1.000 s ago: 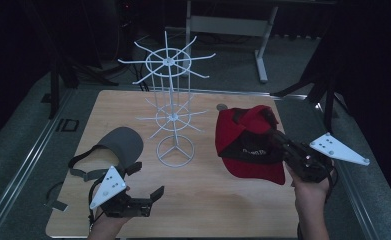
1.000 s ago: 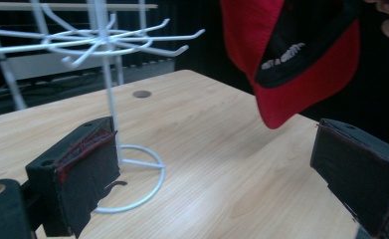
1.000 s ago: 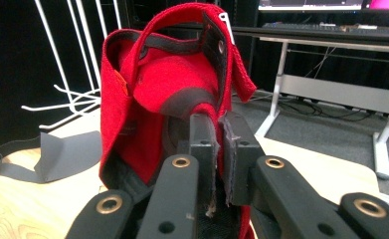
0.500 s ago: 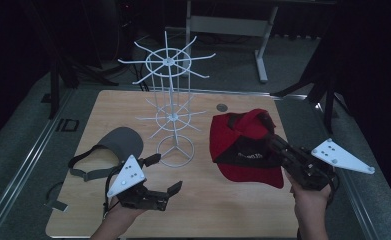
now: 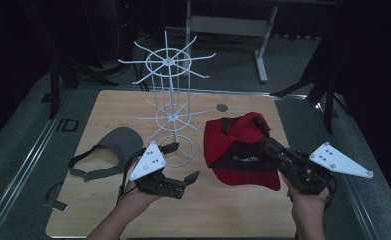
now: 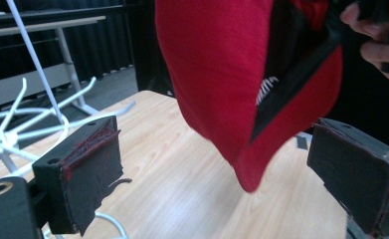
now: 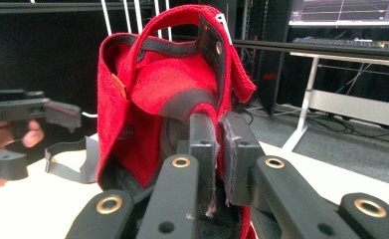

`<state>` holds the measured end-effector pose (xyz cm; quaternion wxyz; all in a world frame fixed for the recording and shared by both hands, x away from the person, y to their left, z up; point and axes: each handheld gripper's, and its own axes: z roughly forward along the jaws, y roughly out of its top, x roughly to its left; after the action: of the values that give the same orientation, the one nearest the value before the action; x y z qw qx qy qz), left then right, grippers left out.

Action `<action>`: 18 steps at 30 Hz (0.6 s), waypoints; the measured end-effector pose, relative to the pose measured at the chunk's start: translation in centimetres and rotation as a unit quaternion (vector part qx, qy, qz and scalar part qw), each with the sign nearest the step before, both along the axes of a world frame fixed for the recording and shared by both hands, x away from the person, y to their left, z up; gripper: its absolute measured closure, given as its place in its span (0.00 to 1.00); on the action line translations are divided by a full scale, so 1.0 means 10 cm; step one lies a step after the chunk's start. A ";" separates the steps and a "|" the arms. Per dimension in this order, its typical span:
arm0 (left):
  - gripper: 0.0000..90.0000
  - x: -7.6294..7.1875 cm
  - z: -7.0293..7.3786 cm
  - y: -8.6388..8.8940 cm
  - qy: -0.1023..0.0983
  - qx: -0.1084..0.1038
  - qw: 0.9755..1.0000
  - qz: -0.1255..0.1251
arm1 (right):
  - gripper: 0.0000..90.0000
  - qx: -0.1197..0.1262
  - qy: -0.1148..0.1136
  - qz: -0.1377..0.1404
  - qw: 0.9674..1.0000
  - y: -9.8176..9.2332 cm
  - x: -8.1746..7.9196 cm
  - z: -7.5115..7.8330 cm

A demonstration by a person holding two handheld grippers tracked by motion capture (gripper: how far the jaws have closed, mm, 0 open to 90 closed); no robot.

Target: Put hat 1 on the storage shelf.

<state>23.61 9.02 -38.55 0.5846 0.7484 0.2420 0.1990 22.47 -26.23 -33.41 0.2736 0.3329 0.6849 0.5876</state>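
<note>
A red cap [image 5: 235, 147] hangs lifted off the wooden table [image 5: 123, 107], brim toward the person. My right gripper [image 5: 270, 146] is shut on its rim; in the right gripper view the pads pinch the cap [image 7: 147, 99] at its dark inner band. My left gripper [image 5: 180, 161] hovers left of the cap, jaws wide apart and bare. In the left gripper view the cap's [image 6: 217, 74] lower edge dangles between and beyond the two pads [image 6: 90, 169] without touching them. A grey visor [image 5: 113, 150] lies flat at the table's left.
A white wire display stand [image 5: 170, 105] with radiating hooks rises at the table's middle, its round base close to my left gripper. A small dark disc [image 5: 222, 107] lies at the far edge. A loose grey strap [image 5: 58, 197] lies at the front left corner.
My left gripper has risen and moved right, from beside the visor toward the red cap. The right gripper has tilted the cap slightly; its grip is unchanged.
</note>
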 end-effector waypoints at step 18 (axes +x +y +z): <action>0.09 0.28 0.25 -0.57 -0.014 0.047 0.999 0.001 | 0.94 0.000 0.002 0.015 1.000 0.08 -0.02 0.00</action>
<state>26.38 3.37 -36.09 0.5523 0.7718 0.2247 0.2210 22.22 -25.48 -33.40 0.2633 0.3238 0.6907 0.5906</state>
